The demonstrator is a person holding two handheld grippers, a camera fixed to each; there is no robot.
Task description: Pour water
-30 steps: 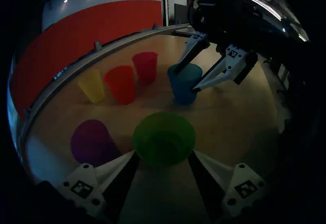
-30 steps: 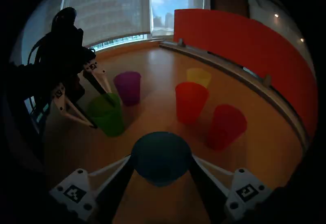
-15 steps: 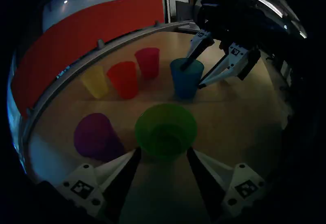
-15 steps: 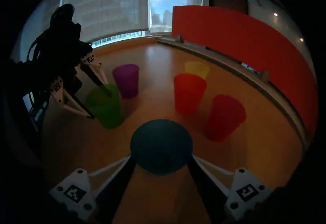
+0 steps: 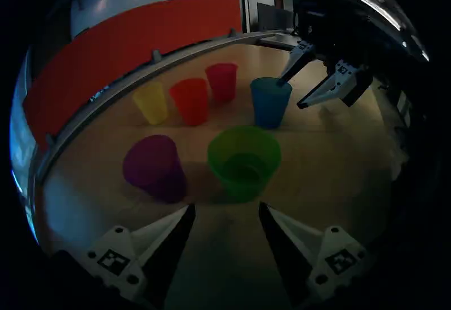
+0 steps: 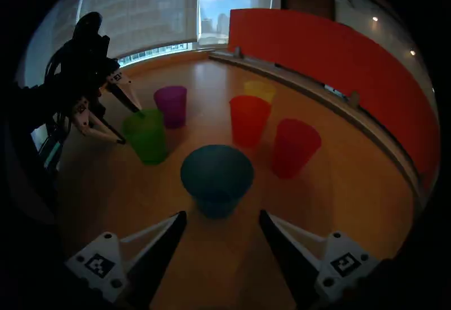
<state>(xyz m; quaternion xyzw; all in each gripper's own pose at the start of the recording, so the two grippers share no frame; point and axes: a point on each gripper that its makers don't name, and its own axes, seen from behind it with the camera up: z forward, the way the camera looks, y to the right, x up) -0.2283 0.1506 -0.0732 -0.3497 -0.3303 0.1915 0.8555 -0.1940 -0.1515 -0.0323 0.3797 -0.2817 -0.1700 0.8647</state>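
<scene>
The light is dim, and I cannot tell if either task cup holds water: the green cup (image 5: pixel 243 160) shows only a darker patch low inside, and the blue cup (image 6: pixel 217 177) is just a dark mouth from above.

The green cup stands on the table (image 5: pixel 338 158) just ahead of the left gripper (image 5: pixel 226 205). The fingers are spread wide and grip nothing, both tips short of the cup's foot. The blue cup sits the same way before the right gripper (image 6: pixel 221 214), centred on the gap between its parted fingers and clear of both.

Both cups are upright, long axis vertical, mouth up, wider at the rim than the base.

In the left gripper view, the far gripper's fingers end by the blue cup's rim, and contact is too small to judge. In the right gripper view, the far gripper's tips lie beside the green cup. Whoever holds each one is a black shape with no hand to make out.

A purple cup (image 5: pixel 154 166) is just beside the green one. Behind stand yellow (image 5: pixel 151 102), orange (image 5: pixel 190 101) and red (image 5: pixel 221 82) cups in a row. A red panel (image 5: pixel 113 45) lines the table's edge.
</scene>
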